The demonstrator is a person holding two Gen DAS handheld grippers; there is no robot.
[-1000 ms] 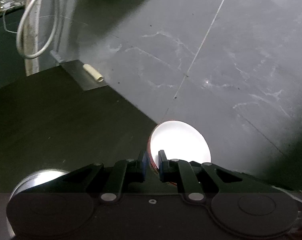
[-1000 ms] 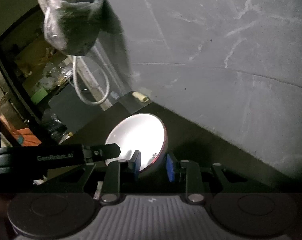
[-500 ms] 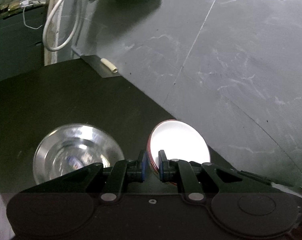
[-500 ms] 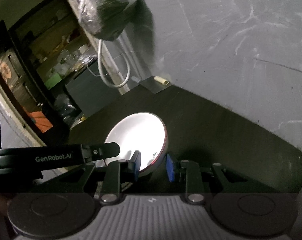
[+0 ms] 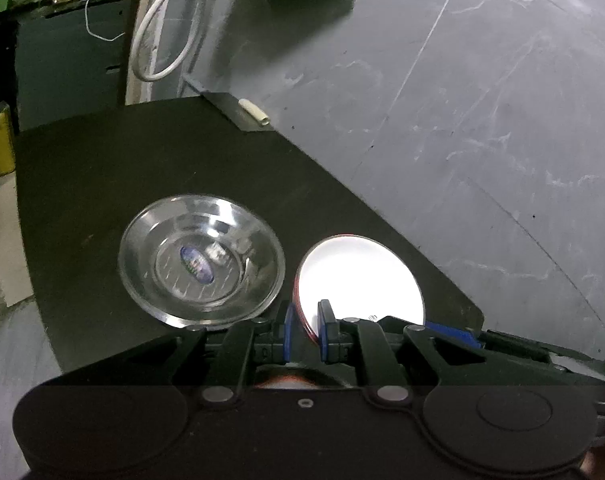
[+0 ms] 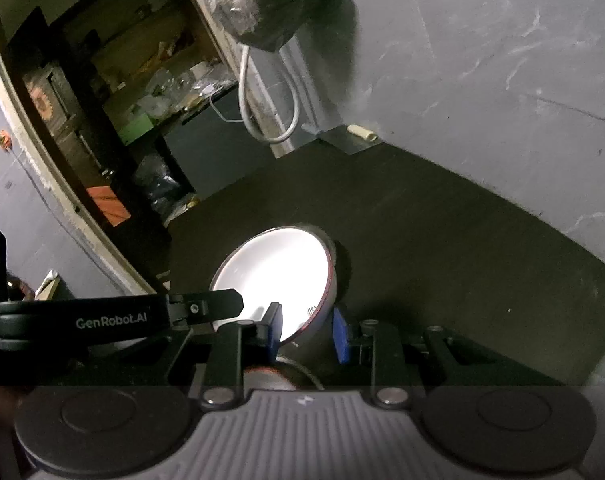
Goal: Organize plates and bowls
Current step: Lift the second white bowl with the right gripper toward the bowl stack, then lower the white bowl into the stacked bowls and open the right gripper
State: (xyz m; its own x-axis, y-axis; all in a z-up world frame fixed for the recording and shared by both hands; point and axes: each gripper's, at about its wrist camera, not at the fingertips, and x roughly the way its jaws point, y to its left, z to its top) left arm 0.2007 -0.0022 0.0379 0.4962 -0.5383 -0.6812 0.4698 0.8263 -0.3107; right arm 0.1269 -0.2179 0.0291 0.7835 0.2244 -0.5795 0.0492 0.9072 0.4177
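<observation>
- Left gripper: jaws nearly closed, both blue pads clamped on the near rim of a white bowl with a red outside. One pad sits outside the rim, the other inside.
- The bowl extends ahead and to the right of the left gripper's fingertips, tilted so its white inside faces the camera. Whether its far edge touches the surface below cannot be told.
- Right gripper: jaws partly open, blue pads closed on the wall of the same white bowl. The left pad lies inside the bowl, the right pad against the dark red outer wall.
- In the right wrist view, the left gripper enters from the left edge and its black finger reaches the bowl's left rim. Printed lettering shows on its body.
- A clear glass bowl stands upright on the dark tabletop, just ahead and left of the left gripper's fingertips, close beside the white bowl. A blue oval label shows through its base.
- A small cream cylinder lies on a grey ledge at the table's far corner, well ahead of both grippers.
- A white cable loop hangs against the grey wall beyond the table.
- A plastic bag with dark contents hangs above the cable, at the top of the right wrist view.
</observation>
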